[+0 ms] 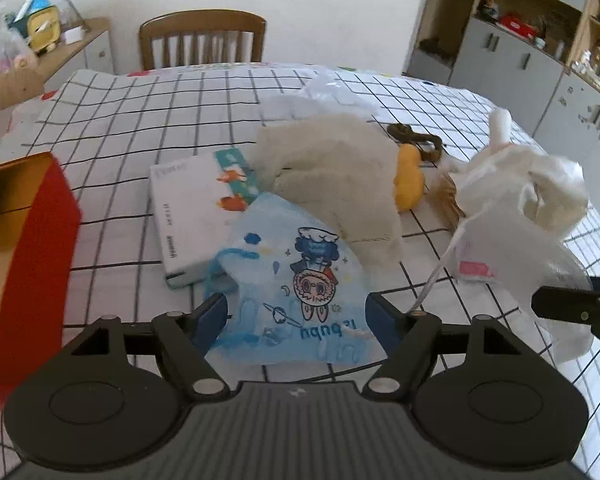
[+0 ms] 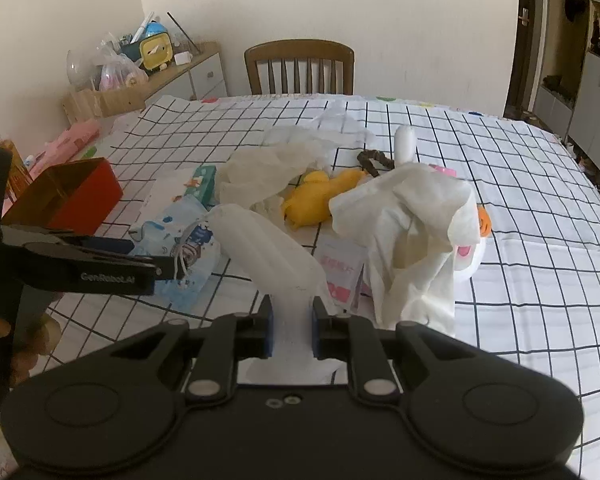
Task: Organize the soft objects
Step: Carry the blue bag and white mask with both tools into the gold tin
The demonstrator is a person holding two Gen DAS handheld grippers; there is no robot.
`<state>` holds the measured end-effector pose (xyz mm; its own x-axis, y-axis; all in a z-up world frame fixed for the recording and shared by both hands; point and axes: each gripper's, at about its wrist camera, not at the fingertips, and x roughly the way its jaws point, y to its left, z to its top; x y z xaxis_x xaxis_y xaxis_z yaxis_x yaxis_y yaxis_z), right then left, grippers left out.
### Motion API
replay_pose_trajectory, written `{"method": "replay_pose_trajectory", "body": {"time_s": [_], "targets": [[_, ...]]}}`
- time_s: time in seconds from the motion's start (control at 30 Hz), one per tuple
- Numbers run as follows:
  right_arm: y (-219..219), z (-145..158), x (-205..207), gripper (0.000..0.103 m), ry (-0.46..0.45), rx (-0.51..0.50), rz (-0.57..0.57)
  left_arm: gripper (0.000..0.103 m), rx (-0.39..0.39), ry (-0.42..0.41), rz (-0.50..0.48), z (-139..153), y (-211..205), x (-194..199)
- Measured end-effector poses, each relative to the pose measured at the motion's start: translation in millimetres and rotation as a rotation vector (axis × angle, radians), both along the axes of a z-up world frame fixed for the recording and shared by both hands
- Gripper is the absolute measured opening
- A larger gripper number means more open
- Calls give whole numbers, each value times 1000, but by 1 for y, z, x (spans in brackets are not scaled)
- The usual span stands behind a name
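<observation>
A blue cartoon face mask (image 1: 300,280) lies on the checked tablecloth between the open fingers of my left gripper (image 1: 296,322); it also shows in the right wrist view (image 2: 180,236). My right gripper (image 2: 292,330) is shut on a white face mask (image 2: 272,252) and holds it above the table, its ear loop hanging by the left gripper's finger (image 2: 100,268). The same mask (image 1: 511,236) shows at right in the left wrist view. A cream cloth (image 1: 331,168), a yellow soft toy (image 1: 409,180) and crumpled white tissue (image 2: 411,224) lie behind.
A red open box (image 1: 28,248) stands at the left table edge. A white tissue pack (image 1: 196,208) lies behind the blue mask. A brown hair tie (image 1: 415,136), a pink sachet (image 2: 339,276), a wooden chair (image 1: 202,38) and cabinets (image 1: 531,52) sit further back.
</observation>
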<state>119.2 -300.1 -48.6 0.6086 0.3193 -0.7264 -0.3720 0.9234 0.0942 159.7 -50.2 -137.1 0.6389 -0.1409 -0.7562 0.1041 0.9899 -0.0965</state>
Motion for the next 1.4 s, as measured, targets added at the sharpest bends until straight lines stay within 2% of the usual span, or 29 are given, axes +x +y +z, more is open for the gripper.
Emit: {"method": "replay_pose_trajectory", "body": {"time_s": [0.17, 0.3, 0.4, 0.43, 0.47, 0.6, 0.73, 1.0, 1.4], "targets": [[-2, -4, 3, 16, 15, 1, -2, 79, 19, 18, -24, -12, -9, 5], [-4, -6, 5, 17, 22, -1, -5, 79, 67, 10, -40, -16, -17, 6], [-6, -7, 5, 17, 24, 0, -7, 79, 97, 8, -59, -17, -23, 8], [-6, -7, 6, 17, 25, 1, -8, 76, 96, 7, -62, -17, -23, 9], [-6, -8, 6, 17, 26, 1, -8, 73, 94, 3, -64, -17, -24, 9], [-7, -9, 7, 17, 28, 1, -5, 29, 85, -3, -73, -13, -25, 9], [-5, -9, 7, 17, 28, 4, -1, 13, 68, -3, -63, -11, -22, 11], [1, -2, 2, 17, 10, 11, 13, 11, 39, -41, -23, 5, -8, 2], [32, 27, -5, 16, -47, 69, 69, 11, -17, -108, 48, 53, 36, -31]]}}
